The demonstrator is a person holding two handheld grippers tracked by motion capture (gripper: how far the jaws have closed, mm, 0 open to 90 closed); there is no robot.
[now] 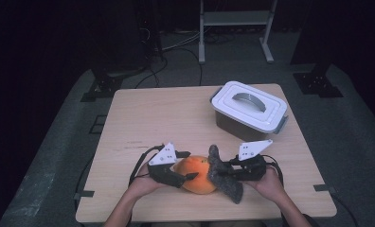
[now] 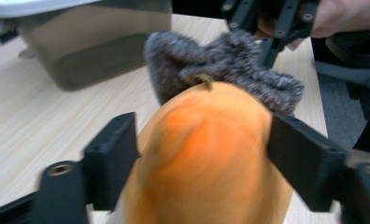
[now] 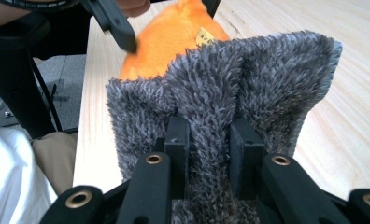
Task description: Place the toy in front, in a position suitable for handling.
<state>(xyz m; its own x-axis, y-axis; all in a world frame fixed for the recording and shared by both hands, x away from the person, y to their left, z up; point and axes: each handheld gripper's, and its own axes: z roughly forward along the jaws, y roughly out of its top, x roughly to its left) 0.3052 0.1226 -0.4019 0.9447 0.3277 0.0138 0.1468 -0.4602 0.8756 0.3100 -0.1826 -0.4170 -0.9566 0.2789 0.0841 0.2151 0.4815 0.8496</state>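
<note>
At six o'clock on the desk (image 1: 143, 118): orange fruit (image 1: 198, 174) meets grey fuzzy cloth (image 1: 222, 176).
Left claw (image 1: 188, 165) clamps the fruit; right claw (image 1: 229, 169) pinches a cloth fold at the fruit's three o'clock.

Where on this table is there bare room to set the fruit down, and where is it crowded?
Bare wood spans the table's far-left part, left of the lidded bin, and the strip between the bin and the grippers. The near middle is crowded: the left gripper clamps the orange fruit, the right gripper pinches the grey fuzzy cloth against it.
</note>
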